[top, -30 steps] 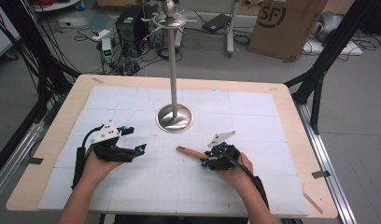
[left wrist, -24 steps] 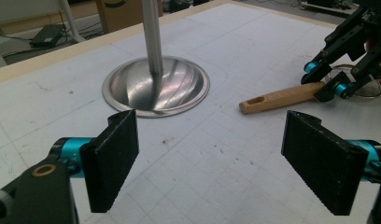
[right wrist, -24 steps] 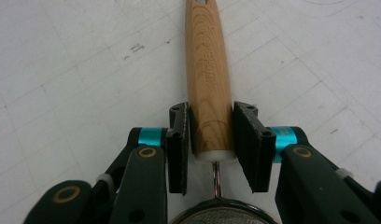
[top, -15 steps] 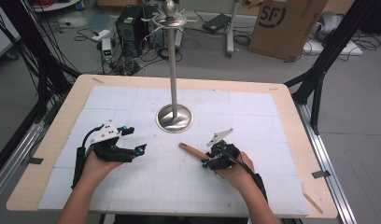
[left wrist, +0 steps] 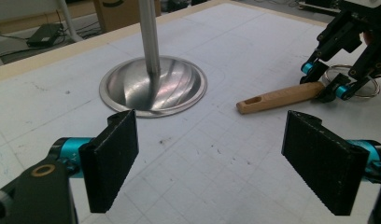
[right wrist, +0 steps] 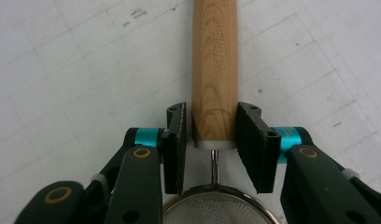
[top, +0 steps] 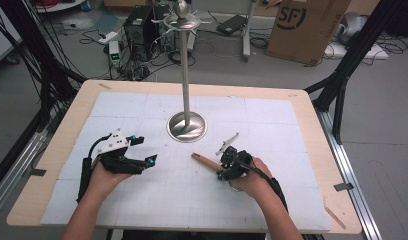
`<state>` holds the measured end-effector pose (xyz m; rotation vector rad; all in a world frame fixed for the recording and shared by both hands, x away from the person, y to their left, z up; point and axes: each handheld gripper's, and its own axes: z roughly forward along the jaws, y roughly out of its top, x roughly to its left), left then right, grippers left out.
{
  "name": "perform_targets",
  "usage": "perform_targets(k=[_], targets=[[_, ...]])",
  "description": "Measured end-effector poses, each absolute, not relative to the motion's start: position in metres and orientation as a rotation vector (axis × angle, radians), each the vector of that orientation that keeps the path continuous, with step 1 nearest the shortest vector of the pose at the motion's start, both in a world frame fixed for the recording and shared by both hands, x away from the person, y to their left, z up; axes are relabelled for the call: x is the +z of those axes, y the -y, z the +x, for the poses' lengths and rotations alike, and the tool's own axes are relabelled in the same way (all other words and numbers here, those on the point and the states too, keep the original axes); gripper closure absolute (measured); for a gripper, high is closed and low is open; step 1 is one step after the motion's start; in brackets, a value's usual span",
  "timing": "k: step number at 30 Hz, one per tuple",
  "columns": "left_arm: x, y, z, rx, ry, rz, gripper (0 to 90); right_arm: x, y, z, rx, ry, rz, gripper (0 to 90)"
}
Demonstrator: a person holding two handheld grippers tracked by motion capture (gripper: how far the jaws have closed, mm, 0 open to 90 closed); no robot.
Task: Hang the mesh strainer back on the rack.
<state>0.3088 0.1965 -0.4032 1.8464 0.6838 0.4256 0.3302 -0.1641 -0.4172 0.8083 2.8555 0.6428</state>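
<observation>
Right claw (right wrist: pixel 212 135) was clenched on strainer handle (right wrist: pixel 215 70); lift toward stand (top: pixel 186 90), beyond claw, judged next; left claw (left wrist: pixel 226 161) released.

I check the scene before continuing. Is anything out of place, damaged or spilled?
Nothing stands out. The steel stand is upright, the small strainer lies flat with its wooden handle between the right gripper's pads, and the left gripper is open.

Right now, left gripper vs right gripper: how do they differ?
The left gripper has its jaws wide apart with nothing between them; the right gripper is closed around the strainer's wooden handle. The left points toward the metal stand's base; the right points along the handle. Both sit low over the table.
</observation>
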Motion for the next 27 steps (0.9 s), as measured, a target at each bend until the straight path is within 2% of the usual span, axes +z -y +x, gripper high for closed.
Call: perform_targets(k=[9, 27], targets=[[-0.4033, -0.1955, 0.3086, 0.421, -0.687, 1.849, 19.2, -0.4151, 0.1599, 0.3355, 0.589, -2.893, 0.804, 68.1], [-0.4037, -0.1946, 0.3086, 0.414, -0.683, 1.850, 19.2, -0.4149, 0.1599, 0.3345, 0.596, -2.885, 0.808, 68.6]])
